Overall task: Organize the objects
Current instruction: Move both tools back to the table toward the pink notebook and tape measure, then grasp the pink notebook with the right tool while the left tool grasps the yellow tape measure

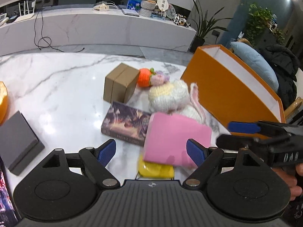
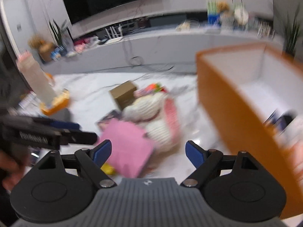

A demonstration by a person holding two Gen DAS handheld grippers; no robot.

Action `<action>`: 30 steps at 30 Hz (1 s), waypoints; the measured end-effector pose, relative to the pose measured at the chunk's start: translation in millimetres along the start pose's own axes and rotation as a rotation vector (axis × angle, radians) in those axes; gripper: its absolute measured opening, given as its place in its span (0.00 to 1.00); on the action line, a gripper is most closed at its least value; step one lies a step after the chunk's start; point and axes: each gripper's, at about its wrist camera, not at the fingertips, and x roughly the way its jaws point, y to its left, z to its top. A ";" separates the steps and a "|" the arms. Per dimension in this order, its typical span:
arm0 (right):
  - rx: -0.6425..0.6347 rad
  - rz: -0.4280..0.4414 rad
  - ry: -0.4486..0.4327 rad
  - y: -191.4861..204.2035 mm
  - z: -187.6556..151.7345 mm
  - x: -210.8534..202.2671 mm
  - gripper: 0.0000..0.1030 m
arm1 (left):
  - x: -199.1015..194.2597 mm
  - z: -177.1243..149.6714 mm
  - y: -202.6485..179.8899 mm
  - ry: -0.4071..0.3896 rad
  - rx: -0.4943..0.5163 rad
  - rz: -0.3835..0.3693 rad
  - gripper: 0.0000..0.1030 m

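Pink flat square card (image 1: 176, 138) lies atop a yellow item, beside a white knitted plush (image 1: 168, 96); left gripper (image 1: 151, 152) and right gripper (image 2: 147, 151) both released, holding nothing.

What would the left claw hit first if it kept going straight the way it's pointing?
Most likely the pink box. It lies directly ahead between the open fingers of the left claw, with a yellow item under its near edge. Depth is hard to judge.
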 end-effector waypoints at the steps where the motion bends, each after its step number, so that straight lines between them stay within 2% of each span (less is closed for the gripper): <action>1: 0.040 0.031 0.000 -2.8 -1.6 3.7 0.83 | 0.8 -3.0 -0.4 0.005 0.003 -0.001 0.94; 5: 0.172 0.109 0.030 -14.2 -6.3 21.7 0.83 | 10.0 -9.8 -4.0 0.026 0.029 0.003 0.94; 13: 0.346 0.195 0.065 -30.8 -18.6 45.9 0.83 | 16.2 -19.4 -22.5 0.051 0.102 -0.012 0.94; 16: 0.374 0.213 0.066 -32.2 -21.6 52.7 0.72 | 17.8 -23.2 -27.8 0.055 0.135 0.003 0.94; 18: 0.355 0.209 0.056 -30.6 -20.7 50.7 0.59 | 19.3 -24.8 -28.5 0.059 0.142 0.010 0.94; 20: 0.345 0.204 0.053 -29.8 -18.8 49.4 0.40 | 20.7 -25.5 -27.6 0.061 0.138 0.011 0.94; 21: 0.350 0.211 0.052 -30.6 -18.5 48.8 0.37 | 21.4 -25.7 -27.0 0.060 0.136 0.011 0.94; 27: 0.296 0.196 0.020 -22.1 -13.7 40.7 0.29 | 32.0 -28.2 -24.7 0.058 0.145 0.031 0.94; 28: 0.284 0.192 0.017 -21.4 -12.7 38.9 0.28 | 33.8 -28.8 -24.5 0.060 0.148 0.037 0.92; 30: 0.250 0.185 0.007 -18.2 -9.5 34.6 0.27 | 38.0 -30.3 -23.6 0.074 0.159 0.052 0.79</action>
